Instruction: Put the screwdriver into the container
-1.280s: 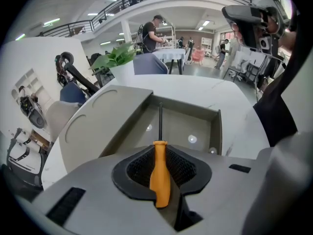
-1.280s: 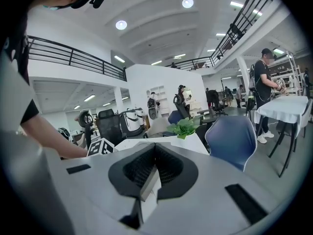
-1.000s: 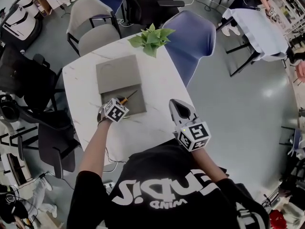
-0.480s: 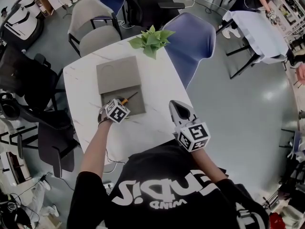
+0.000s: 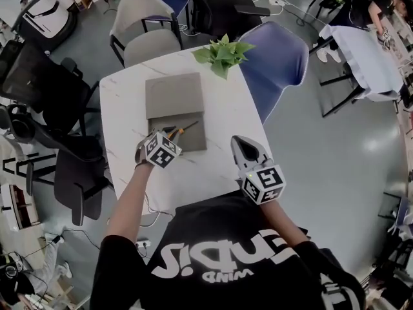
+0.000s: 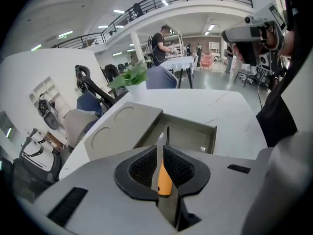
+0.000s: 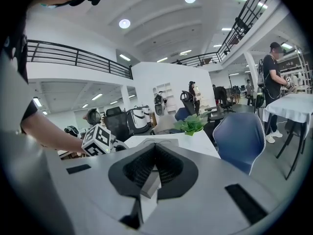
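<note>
A grey container [image 5: 192, 136] lies open on the white table [image 5: 226, 118], with its flat lid [image 5: 174, 94] beyond it. My left gripper [image 5: 171, 134] is at the container's near left corner, shut on the orange handle of a screwdriver [image 5: 185, 128]. In the left gripper view, the left gripper [image 6: 160, 149] clamps the screwdriver [image 6: 164, 179], and its black shaft points out over the container [image 6: 195, 133] beside the lid [image 6: 120, 131]. My right gripper [image 5: 246, 148] hovers at the table's near right edge, shut and empty. In its own view the right gripper [image 7: 155, 152] has pads touching.
A potted plant [image 5: 222, 51] stands at the table's far edge. A blue chair [image 5: 284, 63] is to the right, grey chairs [image 5: 148, 24] are behind the table, and black chairs [image 5: 64, 141] crowd the left side.
The head view has shifted slightly. My left gripper stays shut on the screwdriver at the container's near left corner. The right gripper has not moved.
</note>
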`<state>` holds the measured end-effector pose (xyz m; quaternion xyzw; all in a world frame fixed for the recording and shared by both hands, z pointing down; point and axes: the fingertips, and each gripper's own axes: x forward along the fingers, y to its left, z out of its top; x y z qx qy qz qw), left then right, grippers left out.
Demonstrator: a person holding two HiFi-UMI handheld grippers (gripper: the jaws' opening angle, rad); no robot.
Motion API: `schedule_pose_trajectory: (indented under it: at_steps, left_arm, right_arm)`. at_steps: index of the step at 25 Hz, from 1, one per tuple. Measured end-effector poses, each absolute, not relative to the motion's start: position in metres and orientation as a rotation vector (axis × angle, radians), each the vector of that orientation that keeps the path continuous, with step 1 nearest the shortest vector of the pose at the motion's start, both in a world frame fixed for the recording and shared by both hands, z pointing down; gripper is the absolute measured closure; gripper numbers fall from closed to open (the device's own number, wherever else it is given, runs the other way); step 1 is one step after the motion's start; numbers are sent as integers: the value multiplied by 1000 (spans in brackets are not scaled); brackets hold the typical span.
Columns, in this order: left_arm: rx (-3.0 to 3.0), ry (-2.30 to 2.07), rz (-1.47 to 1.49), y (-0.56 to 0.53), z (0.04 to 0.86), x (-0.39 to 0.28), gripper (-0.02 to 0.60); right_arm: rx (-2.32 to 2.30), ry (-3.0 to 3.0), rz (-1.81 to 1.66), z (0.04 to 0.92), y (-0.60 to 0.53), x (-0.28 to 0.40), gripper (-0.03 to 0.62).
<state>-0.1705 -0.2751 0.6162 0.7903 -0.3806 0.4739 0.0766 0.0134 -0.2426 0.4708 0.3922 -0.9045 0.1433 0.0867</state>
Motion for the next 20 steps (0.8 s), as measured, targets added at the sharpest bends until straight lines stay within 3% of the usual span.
schedule_pose_trajectory:
  at_steps: [6,20]
  left_arm:
    - [2417,-1334,1251,-264,558,-178,562]
    - [2374,-1721,594,-195,455,-195,568]
  right_arm:
    - [1084,-2722,406,472,-243,-2,583]
    - [906,-2782,353,472,-238,-34,583]
